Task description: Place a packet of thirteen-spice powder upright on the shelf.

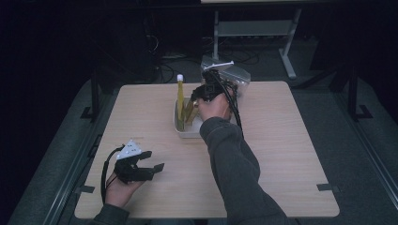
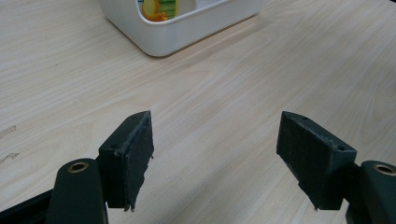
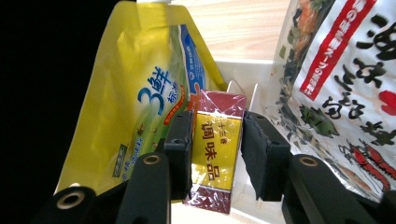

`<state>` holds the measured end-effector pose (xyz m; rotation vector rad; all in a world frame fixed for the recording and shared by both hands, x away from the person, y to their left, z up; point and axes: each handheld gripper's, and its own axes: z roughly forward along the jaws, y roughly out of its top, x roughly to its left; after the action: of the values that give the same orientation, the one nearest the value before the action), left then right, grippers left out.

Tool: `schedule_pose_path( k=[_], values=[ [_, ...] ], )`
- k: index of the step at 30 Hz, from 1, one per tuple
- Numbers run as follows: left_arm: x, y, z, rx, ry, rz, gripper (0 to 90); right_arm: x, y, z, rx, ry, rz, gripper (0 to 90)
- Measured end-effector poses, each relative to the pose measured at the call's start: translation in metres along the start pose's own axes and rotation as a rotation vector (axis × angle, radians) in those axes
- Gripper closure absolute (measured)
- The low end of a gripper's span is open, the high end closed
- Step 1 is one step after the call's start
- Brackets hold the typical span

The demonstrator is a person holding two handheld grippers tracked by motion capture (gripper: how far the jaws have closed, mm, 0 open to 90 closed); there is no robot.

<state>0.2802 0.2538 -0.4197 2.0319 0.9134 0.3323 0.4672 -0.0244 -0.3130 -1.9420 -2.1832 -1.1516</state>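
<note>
Spanning the scene, the wooden tabletop (image 1: 281,154) carried a white bin (image 1: 190,131) near its far middle. Inside it stood a tall yellow pouch (image 3: 140,93), a printed seaweed bag (image 3: 336,84) at right, and between them a small red-and-yellow seasoning box (image 3: 217,149). The right gripper (image 3: 216,154) bracketed that box, its fingers (image 3: 180,154) slightly parted, hardly pressing. Near left, the left gripper (image 2: 215,158) hovered over bare wood, fingers (image 2: 133,154) spread wide, grasping nothing.
</note>
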Motion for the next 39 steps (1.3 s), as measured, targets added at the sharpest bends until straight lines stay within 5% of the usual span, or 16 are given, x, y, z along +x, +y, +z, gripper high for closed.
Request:
schedule_pose_path(
  k=[39],
  values=[
    [-0.001, 0.000, 0.002, 0.009, -0.004, 0.003, 26.6, -0.013, -0.005, -0.003, 0.011, 0.115, 0.000, 59.1]
  ],
)
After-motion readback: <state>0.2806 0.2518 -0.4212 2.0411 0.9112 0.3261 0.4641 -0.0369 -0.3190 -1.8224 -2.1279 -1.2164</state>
